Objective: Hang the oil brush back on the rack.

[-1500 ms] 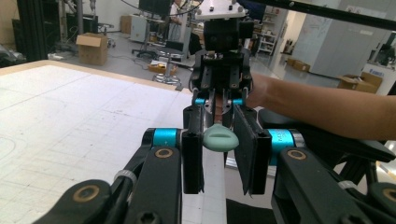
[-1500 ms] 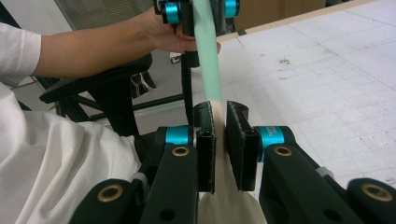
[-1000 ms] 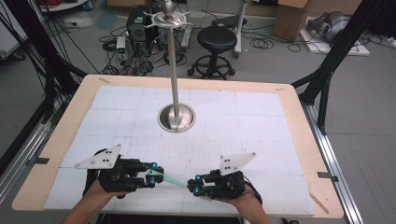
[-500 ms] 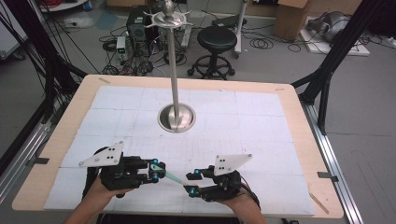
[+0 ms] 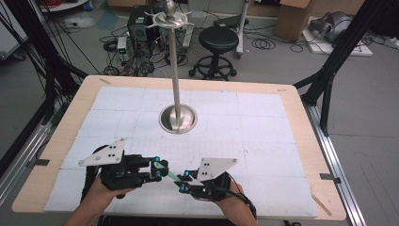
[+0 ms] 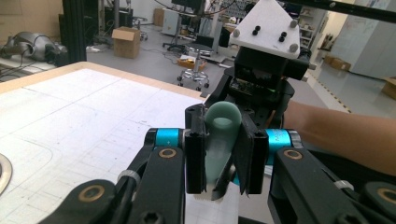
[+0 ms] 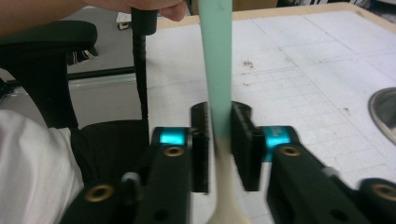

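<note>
White gridded tabletop, near edge, well short of the steel stand (image 5: 177,117): a mint-green spoon-like utensil (image 5: 170,174) bridges both grippers, left gripper (image 5: 159,168) clamping its looped end, right gripper (image 5: 182,180) apparently clamped mid-shaft after closing.

Steel stand (image 5: 177,117) upright mid-counter (image 5: 301,122). Black stool (image 5: 219,40), cardboard box (image 5: 291,21) and cables (image 5: 124,66) on the floor beyond.

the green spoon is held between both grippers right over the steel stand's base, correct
Not quite. The green spoon is held between both grippers, but it sits near the table's front edge, well short of the stand's base. The high view shows this.
</note>
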Available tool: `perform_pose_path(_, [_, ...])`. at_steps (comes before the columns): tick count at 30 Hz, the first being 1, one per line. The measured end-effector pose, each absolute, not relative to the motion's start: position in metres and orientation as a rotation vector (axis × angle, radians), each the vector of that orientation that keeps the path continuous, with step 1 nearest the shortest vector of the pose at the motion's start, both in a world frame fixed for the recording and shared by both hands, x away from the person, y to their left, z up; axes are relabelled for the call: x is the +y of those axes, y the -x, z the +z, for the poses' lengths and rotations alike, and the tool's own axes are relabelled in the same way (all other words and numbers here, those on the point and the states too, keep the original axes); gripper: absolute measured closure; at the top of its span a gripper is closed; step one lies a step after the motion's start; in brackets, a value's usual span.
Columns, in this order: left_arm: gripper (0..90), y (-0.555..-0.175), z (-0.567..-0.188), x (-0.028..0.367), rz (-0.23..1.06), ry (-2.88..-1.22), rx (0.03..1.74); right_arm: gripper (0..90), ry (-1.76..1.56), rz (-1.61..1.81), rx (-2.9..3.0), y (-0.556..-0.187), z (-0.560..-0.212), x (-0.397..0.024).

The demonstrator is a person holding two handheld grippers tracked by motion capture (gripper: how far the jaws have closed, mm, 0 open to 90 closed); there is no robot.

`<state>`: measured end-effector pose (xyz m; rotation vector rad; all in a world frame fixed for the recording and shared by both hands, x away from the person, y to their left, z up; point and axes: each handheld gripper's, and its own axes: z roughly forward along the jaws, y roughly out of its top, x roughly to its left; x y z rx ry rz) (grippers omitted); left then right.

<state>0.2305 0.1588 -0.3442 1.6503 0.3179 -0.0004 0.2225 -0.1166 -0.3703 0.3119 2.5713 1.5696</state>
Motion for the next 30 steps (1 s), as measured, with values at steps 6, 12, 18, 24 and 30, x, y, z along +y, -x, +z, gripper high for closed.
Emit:
perform_pose_path(6, [74.7, -0.2297, -0.3435, 0.1591, -0.023, -1.6, 0.276, 81.0, -0.26, 1.63, 2.586, -0.2221, -0.3692, -0.1171])
perform_pose_path(12, [55.5, -0.2308, -0.3419, 0.1621, -0.066, -1.521, 0.226, 81.2, -0.215, 1.816, 2.603, -0.2255, -0.3713, -0.1211])
perform_pose_path(18, [54.9, -0.2319, -0.3432, 0.1601, -0.119, -1.503, 0.158, 81.1, -0.17, 1.895, 2.609, -0.2276, -0.3732, -0.1198])
perform_pose_path(24, [66.2, -0.2318, -0.3427, 0.1559, -0.136, -1.499, 0.13, 81.1, -0.136, 1.957, 2.631, -0.229, -0.3749, -0.1171])
perform_pose_path(30, [75.4, -0.2313, -0.3431, 0.154, -0.123, -1.52, 0.128, 81.1, -0.147, 1.958, 2.648, -0.2291, -0.3777, -0.1165])
